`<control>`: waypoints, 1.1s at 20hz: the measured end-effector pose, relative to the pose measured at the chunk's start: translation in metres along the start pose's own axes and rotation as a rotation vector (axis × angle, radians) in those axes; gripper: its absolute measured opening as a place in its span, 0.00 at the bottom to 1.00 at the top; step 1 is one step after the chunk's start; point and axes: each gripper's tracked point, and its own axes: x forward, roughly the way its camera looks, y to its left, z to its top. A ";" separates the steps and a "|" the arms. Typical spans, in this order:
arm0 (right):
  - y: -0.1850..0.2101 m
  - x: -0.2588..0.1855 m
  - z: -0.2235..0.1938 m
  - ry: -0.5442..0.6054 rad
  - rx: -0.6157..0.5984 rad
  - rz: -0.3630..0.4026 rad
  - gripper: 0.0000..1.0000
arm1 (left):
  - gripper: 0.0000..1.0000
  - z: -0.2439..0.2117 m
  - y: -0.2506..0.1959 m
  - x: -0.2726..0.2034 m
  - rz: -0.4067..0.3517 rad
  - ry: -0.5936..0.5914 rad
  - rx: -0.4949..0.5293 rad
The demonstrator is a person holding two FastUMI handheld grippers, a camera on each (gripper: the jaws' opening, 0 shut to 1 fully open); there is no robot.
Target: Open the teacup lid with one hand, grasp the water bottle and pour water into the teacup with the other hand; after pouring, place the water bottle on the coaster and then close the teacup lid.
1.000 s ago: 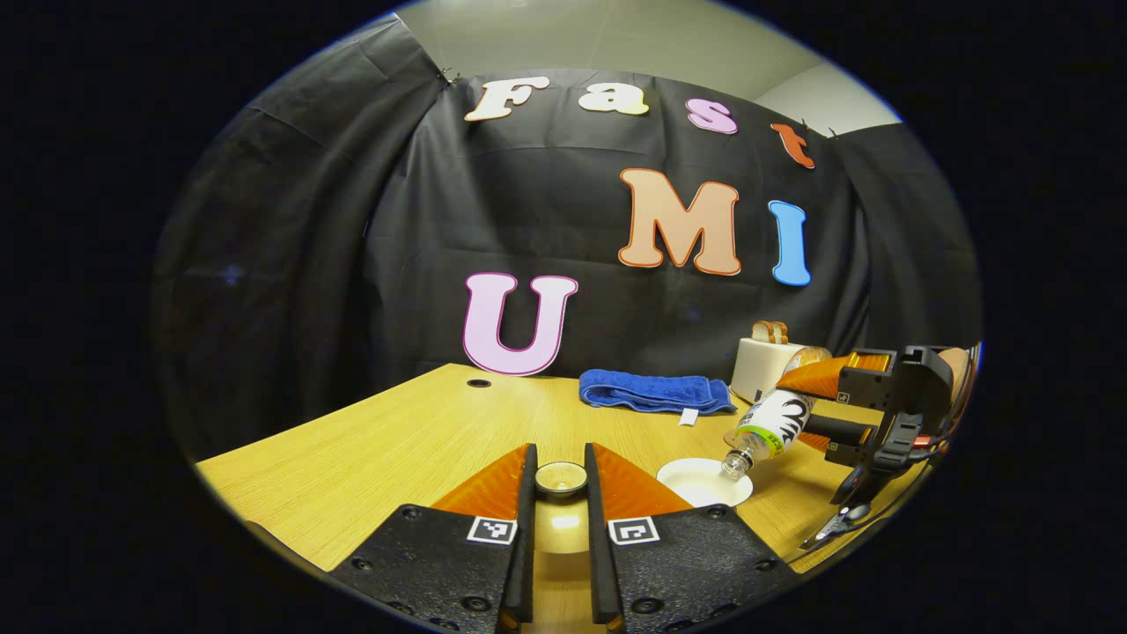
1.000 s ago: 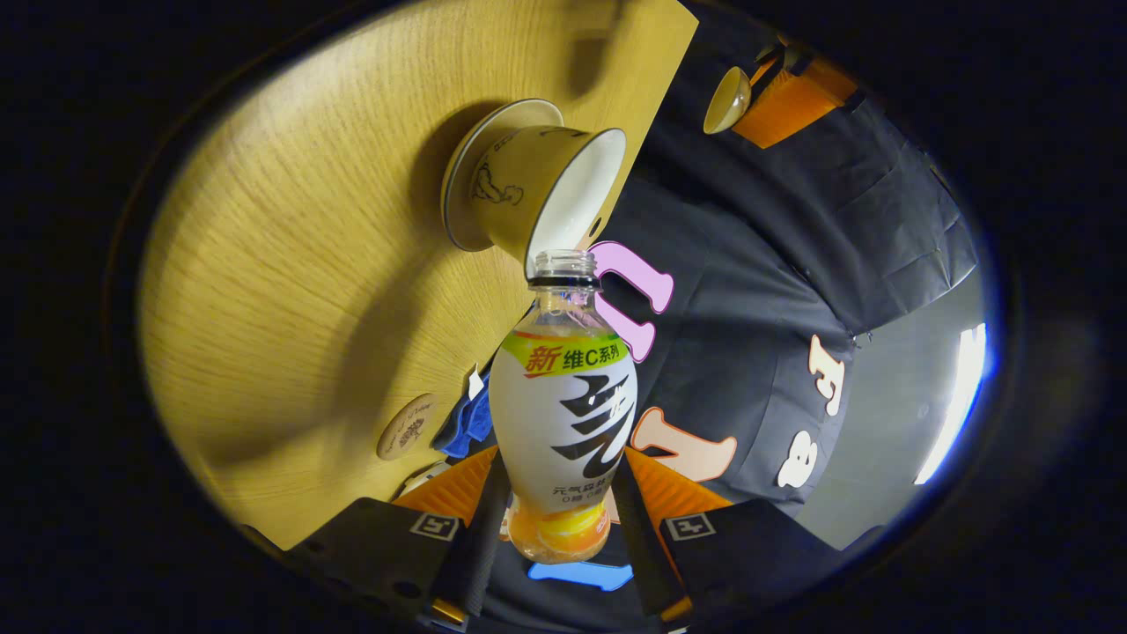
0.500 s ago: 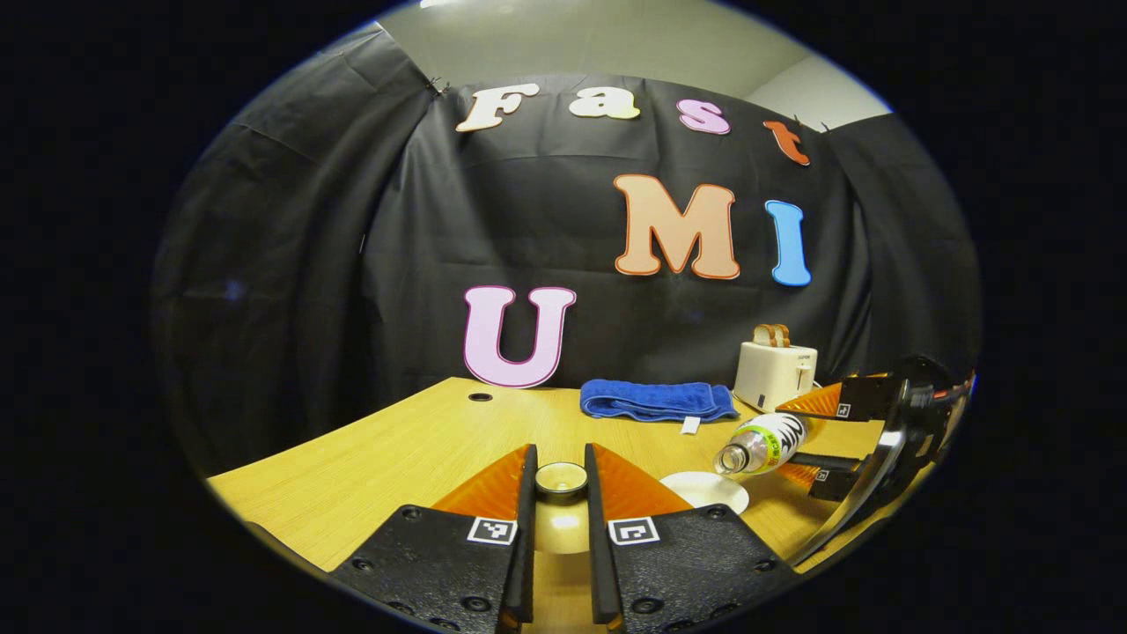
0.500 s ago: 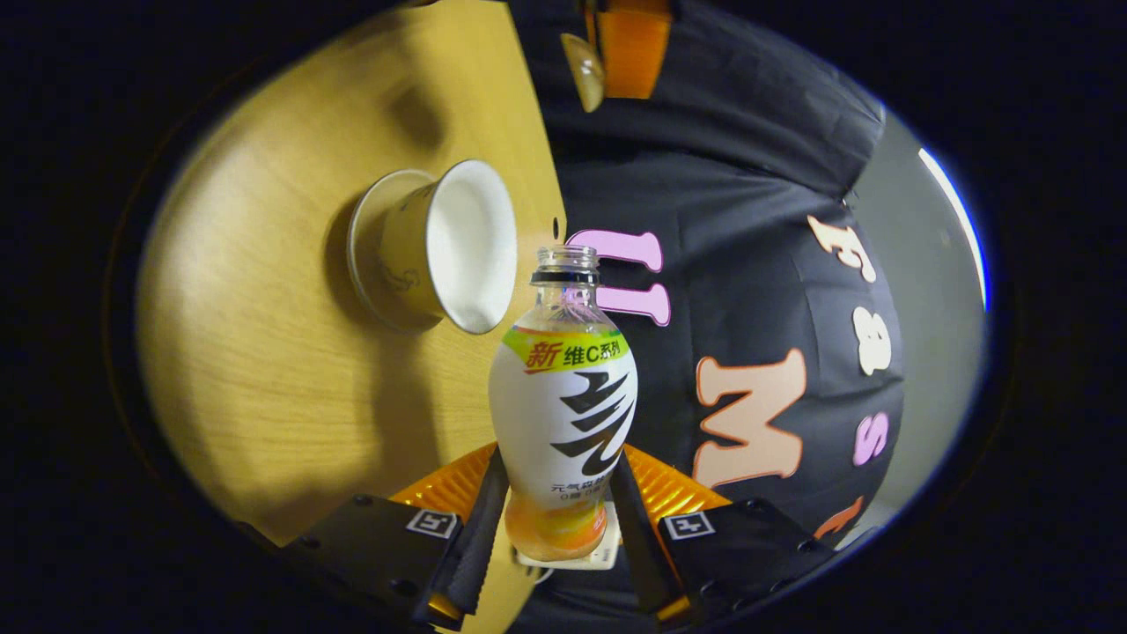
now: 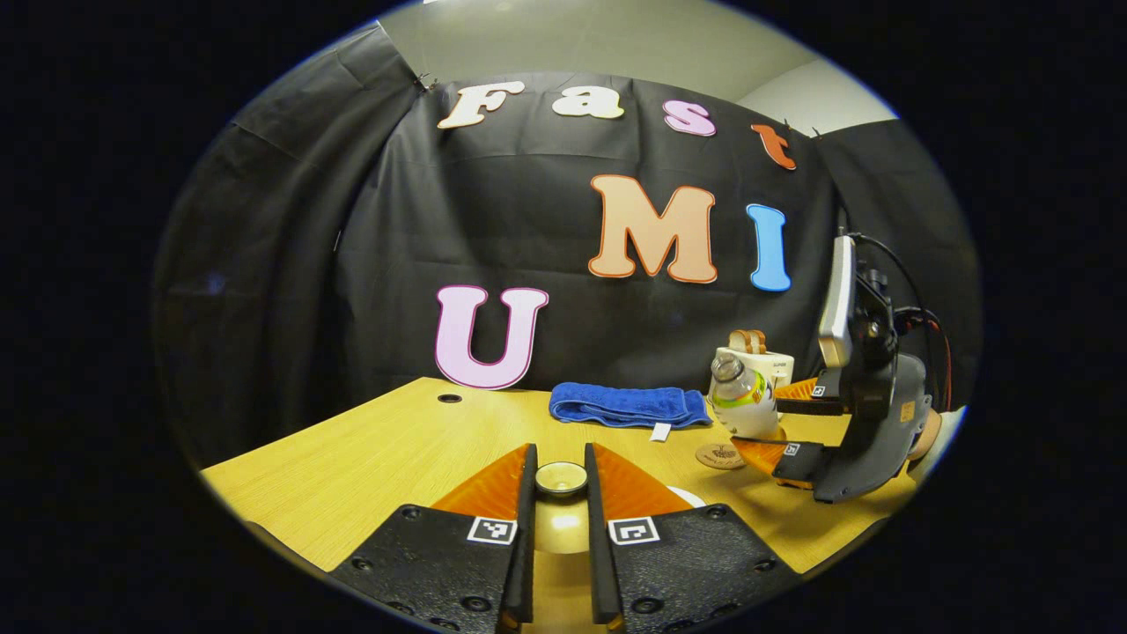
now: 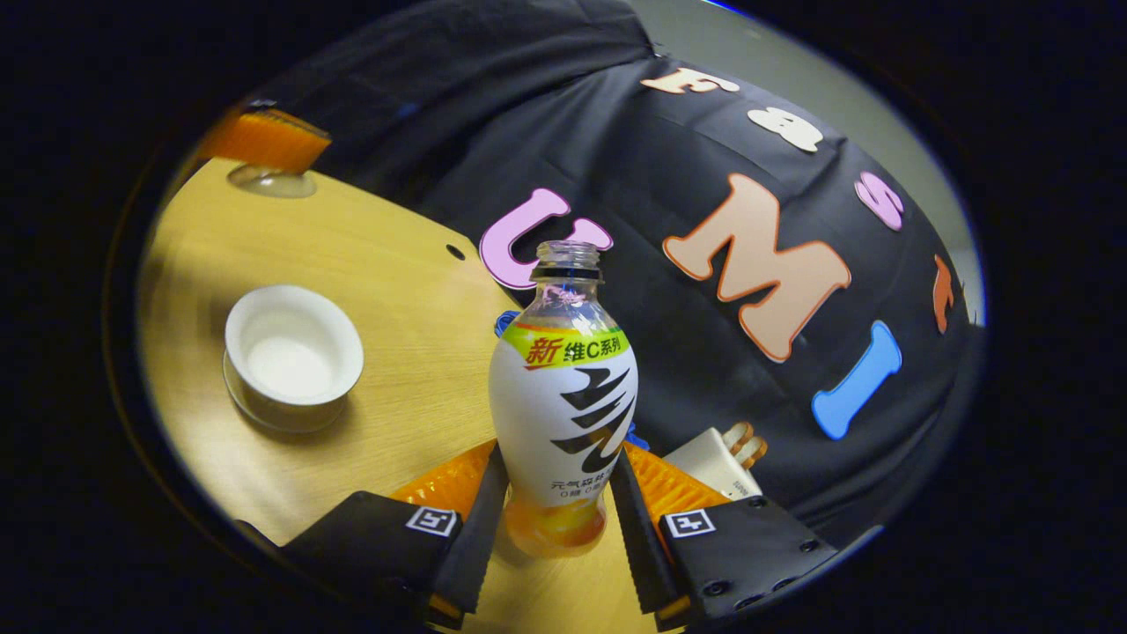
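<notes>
The right hand-held gripper (image 6: pixel 555 528) is clamping the water bottle (image 6: pixel 563 405) low on its body, holding it near upright above the desk (image 6: pixel 396 264), close to the coaster (image 5: pixel 720 455). The bottle is looking light and smooth, so a low, firm hold suits it. The left hand-held gripper (image 5: pixel 561 480) is pinching the teacup lid (image 5: pixel 561 477), a fragile piece, while the open teacup (image 6: pixel 292 352) is sitting nearby.

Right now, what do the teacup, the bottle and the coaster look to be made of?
Teacup: likely glazed ceramic, with a smooth, glossy white inside.
Bottle: clear plastic at the threaded neck, with a printed film sleeve round the body.
Coaster: possibly wood or cork, a flat, matte tan disc; too small to be sure.
</notes>
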 end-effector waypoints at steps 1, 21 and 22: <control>-0.002 0.005 -0.001 0.003 0.055 0.001 0.68 | 0.23 0.001 0.000 0.000 -0.001 -0.001 0.002; -0.053 0.078 -0.059 0.041 0.659 -0.132 0.70 | 0.23 -0.002 -0.017 0.000 -0.030 0.014 0.005; -0.054 0.078 -0.062 0.043 0.673 -0.142 0.70 | 0.23 -0.002 -0.018 0.001 -0.031 0.014 0.003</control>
